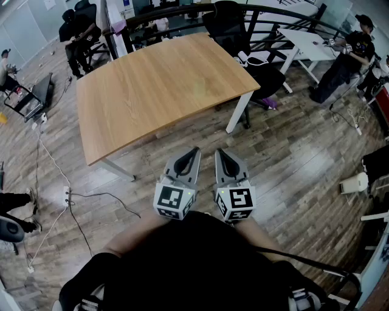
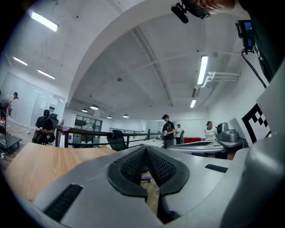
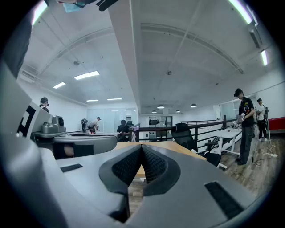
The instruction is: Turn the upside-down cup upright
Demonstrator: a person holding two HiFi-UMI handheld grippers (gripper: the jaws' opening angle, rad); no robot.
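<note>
No cup shows in any view. A bare wooden table [image 1: 158,85] stands ahead of me on the plank floor. I hold both grippers close to my body, side by side, short of the table's near edge. The left gripper [image 1: 194,150] is shut with nothing between its jaws, and so is the right gripper [image 1: 220,152]. In the left gripper view the dark pads [image 2: 133,167] meet at the left gripper's tip [image 2: 145,149], with the table top [image 2: 40,162] to the left. In the right gripper view the right gripper's [image 3: 141,147] jaws are likewise closed, pointing at the table [image 3: 158,144].
A black office chair [image 1: 243,36] stands behind the table's far right corner, beside a white desk [image 1: 307,39]. A dark railing [image 1: 182,12] runs behind. Cables and a power strip [image 1: 67,195] lie on the floor at left. People stand and sit at both edges of the room.
</note>
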